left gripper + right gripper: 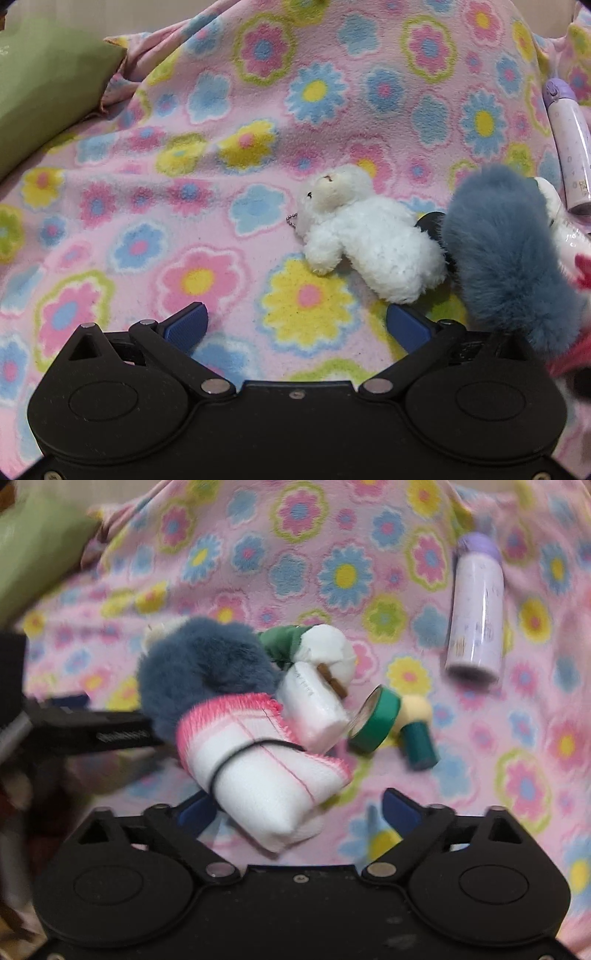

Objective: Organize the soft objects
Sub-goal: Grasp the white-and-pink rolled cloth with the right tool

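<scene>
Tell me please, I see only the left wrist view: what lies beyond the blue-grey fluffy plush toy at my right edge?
Observer: A rolled white cloth with pink stitched edges, bound by a black elastic band, lies next to that toy.
Operator: Does the right gripper hold this cloth?
Observer: No, the right gripper is open; the roll lies by its left finger.
Operator: Is anything else there?
Observer: A green tape roll, tilted on its edge, right of the cloth.
</scene>
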{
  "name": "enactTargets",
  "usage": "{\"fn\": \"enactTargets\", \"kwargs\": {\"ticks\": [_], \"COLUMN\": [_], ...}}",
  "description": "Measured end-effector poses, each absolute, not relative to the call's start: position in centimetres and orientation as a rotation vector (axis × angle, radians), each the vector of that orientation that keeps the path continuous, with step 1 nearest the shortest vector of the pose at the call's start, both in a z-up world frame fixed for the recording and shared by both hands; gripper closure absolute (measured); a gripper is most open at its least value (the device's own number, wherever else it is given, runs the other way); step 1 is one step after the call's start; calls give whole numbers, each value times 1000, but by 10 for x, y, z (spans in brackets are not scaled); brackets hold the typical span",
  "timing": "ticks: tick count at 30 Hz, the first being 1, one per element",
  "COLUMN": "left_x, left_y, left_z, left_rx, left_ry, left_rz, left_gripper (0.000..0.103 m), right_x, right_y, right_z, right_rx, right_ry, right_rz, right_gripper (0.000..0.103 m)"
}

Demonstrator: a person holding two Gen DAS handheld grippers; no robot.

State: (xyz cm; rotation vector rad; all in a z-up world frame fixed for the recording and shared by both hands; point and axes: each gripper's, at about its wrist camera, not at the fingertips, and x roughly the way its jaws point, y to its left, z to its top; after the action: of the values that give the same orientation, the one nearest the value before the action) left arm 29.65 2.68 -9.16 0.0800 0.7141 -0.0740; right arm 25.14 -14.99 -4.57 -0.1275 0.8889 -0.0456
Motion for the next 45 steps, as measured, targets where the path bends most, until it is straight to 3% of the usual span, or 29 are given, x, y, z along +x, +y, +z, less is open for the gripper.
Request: {"fn": "enactTargets", "kwargs": {"ticks": [8, 15, 17, 19, 24, 26, 30, 35, 37, 40, 45], "left_x": [297, 297, 297, 297, 296, 296, 296, 295, 295, 295, 295], "left_y": [27, 27, 28, 28, 28, 27, 27, 26, 26, 26, 26], "left_z": [-92, -92, -92, -92, -92, -92, -92, -92, -91, -91, -91], "left_rx": [72, 72, 69, 66, 70, 71, 72, 81, 80, 81, 80], "left_ry": [714, 713, 713, 713, 710, 709, 709, 705, 705, 704, 704], "left_rz": [-77, -81, -84, -85, -83, -82, -82, -77, -79, -80, -82], "left_gripper": [2, 2, 2, 2, 2, 2, 2, 2, 2, 2, 2], "right_x": [288, 299, 294, 288, 271, 265, 271, 274, 267, 253, 246], "right_y": [-190, -212, -221, -227, -236, -248, -279, -303, -297, -282, -256], "right_z": [-61, -73, -75, -72, -63, -58, -57, -53, -44, -38, -50], "right_rx": [-154, -97, -34, -4, 26, 178, 439, 457, 341, 174, 8], "right_ry": [850, 775, 749, 736, 771, 828, 911, 853, 783, 701, 669], "right_rz": [-52, 24, 55, 57, 126, 236, 260, 94, -8, -47, -100], "right_gripper": [27, 24, 32, 58, 60, 60, 49, 37, 15, 0, 0]}}
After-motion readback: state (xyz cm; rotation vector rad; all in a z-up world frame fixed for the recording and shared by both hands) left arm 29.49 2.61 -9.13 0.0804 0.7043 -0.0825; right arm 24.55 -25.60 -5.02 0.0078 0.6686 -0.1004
